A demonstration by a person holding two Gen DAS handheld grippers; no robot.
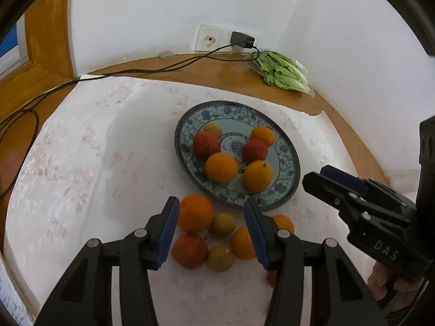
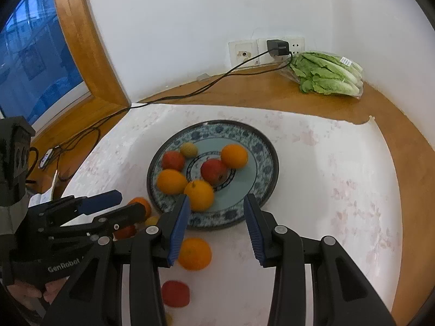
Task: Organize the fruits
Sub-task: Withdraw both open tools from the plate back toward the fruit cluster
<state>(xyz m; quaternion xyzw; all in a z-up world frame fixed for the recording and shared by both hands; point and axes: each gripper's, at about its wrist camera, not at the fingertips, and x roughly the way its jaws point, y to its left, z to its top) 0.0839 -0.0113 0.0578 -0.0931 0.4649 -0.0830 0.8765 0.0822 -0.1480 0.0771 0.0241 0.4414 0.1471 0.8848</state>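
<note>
Bagged lettuce (image 2: 330,77) on wooden ledge (image 2: 258,92); charger (image 2: 277,47) in wall socket (image 2: 295,44); window (image 2: 30,54) left.

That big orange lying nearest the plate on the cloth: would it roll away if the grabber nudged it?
Probably: the orange is round, on flat cloth. Neighbouring fruit might stop it. Its skin looks firm enough to grip.

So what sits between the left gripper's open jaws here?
In the left wrist view, the left gripper frames loose fruit on the white cloth: a yellowish-green fruit, a red fruit and another yellowish-green one below. None is gripped.
</note>
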